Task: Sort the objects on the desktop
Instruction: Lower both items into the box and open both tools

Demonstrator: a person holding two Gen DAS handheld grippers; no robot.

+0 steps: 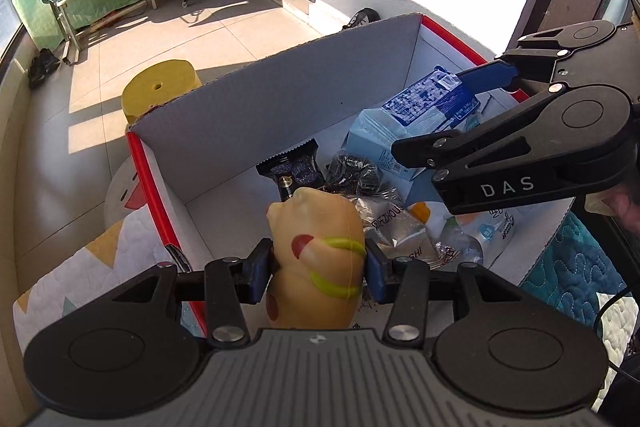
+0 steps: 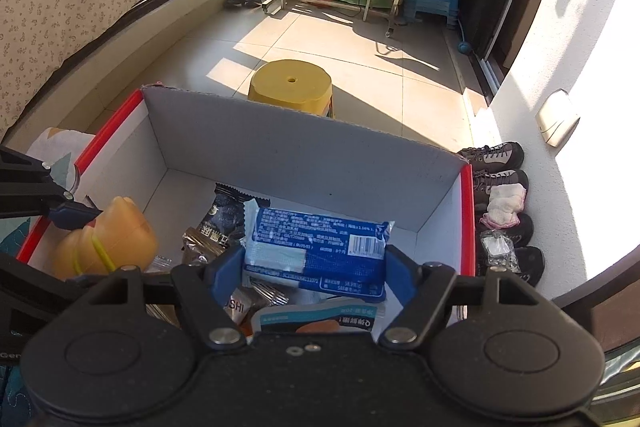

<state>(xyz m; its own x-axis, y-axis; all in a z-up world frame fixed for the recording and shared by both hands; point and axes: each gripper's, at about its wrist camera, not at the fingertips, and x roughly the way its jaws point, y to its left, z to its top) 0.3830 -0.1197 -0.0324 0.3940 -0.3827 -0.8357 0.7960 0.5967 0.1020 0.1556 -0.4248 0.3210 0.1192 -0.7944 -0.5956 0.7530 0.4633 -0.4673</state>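
left wrist | left tongs (image 1: 318, 269) clamp tan toy (image 1: 316, 259) | right tongs (image 2: 316, 273) clamp blue packet (image 2: 320, 247)

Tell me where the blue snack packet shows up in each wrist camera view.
Left wrist view: blue snack packet at upper right, over the box, held by the right gripper.
Right wrist view: same packet at lower centre, between the blue pads.
Shared landmark: the yellow stool beyond the cardboard box.
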